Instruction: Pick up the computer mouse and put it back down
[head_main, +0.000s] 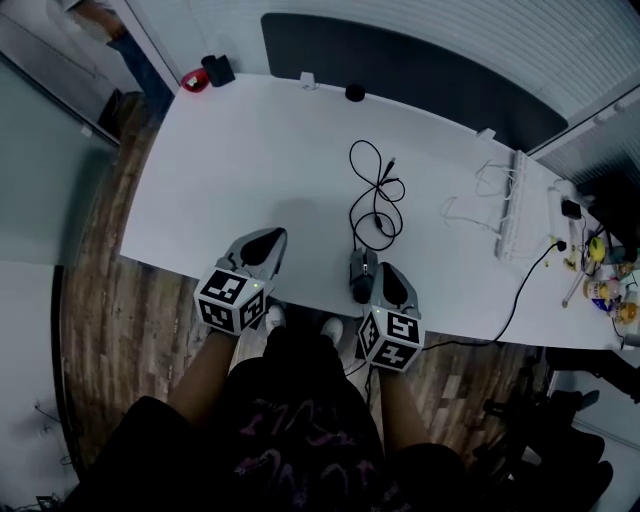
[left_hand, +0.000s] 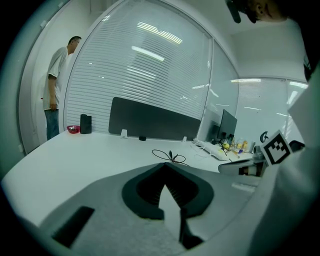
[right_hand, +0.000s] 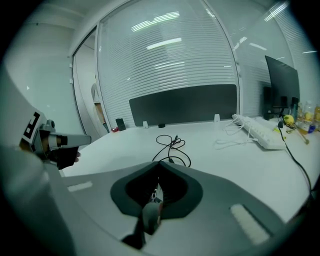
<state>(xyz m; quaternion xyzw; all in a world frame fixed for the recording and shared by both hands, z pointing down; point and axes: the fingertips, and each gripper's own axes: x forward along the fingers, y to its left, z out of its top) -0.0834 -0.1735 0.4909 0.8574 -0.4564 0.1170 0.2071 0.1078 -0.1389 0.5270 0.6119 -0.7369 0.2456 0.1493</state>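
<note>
Computer mouse (head_main: 362, 275), dark, lies on the white surface (head_main: 250, 150) close to its front edge. Its cable (head_main: 375, 195) runs away from the person into a loose coil. The right tool (head_main: 388, 272) is just beside the mouse on its right, its jaws together with nothing pinched between the tips. In the right gripper view a grey rounded shape shows through the gap beneath them, too unclear to name. The left tool (head_main: 266, 242) is near the same edge, apart from the mouse, its jaws together and empty. Farther right lies a white power strip (head_main: 512, 210). A dark partition (head_main: 400, 70) stands along the far edge
</note>
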